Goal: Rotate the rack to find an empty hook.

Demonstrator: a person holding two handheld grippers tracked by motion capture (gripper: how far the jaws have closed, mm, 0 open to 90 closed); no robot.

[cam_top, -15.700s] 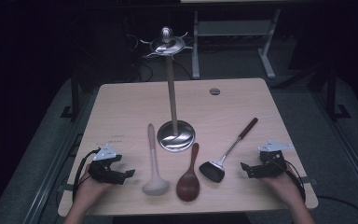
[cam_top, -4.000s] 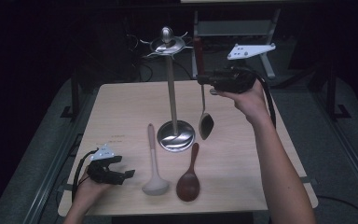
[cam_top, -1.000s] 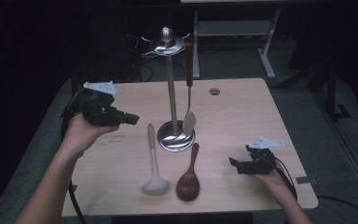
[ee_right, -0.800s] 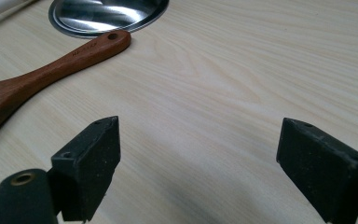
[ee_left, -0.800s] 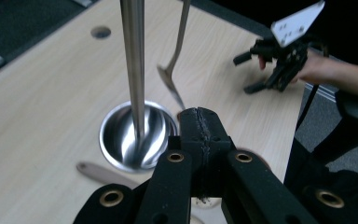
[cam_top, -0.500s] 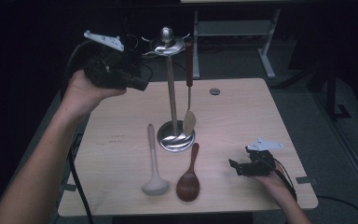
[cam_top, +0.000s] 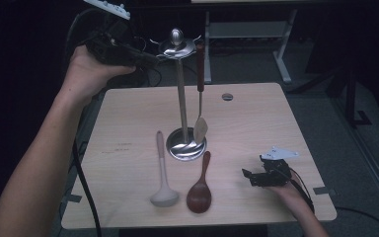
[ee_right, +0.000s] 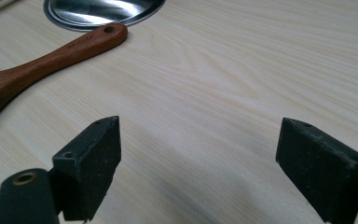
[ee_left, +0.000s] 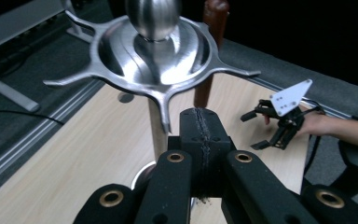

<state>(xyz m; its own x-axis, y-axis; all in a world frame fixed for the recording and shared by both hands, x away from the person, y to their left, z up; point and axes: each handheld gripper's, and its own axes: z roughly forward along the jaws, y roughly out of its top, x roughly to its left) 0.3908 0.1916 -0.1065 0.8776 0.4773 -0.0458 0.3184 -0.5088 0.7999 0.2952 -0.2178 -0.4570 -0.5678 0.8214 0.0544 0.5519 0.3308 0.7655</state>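
High view. The left gripper (cam_top: 150, 58) is raised off the table (cam_top: 286, 128) at about 11 o'clock from the stand's base, its tip just beside the crown (cam_top: 176, 48) of the utensil stand (cam_top: 181, 98). In the left gripper view its jaws meet pad to pad with nothing between them, and one prong (ee_left: 163, 112) of the crown lies directly beyond their tip; contact cannot be told. A spatula (cam_top: 200, 98) with a dark red handle hangs from the crown at the 3 o'clock side of the pole, its blade just above the round base (cam_top: 177, 148). On the table, a pale ladle (cam_top: 162, 173) lies at 7 o'clock from the base and a brown wooden spoon (cam_top: 201, 187) at 5 o'clock, near each other but apart. The right gripper (cam_top: 250, 176) rests on the table at 4 o'clock from the base, well apart from the spoon; in the right gripper view its jaws stand wide apart over bare wood, holding nothing.
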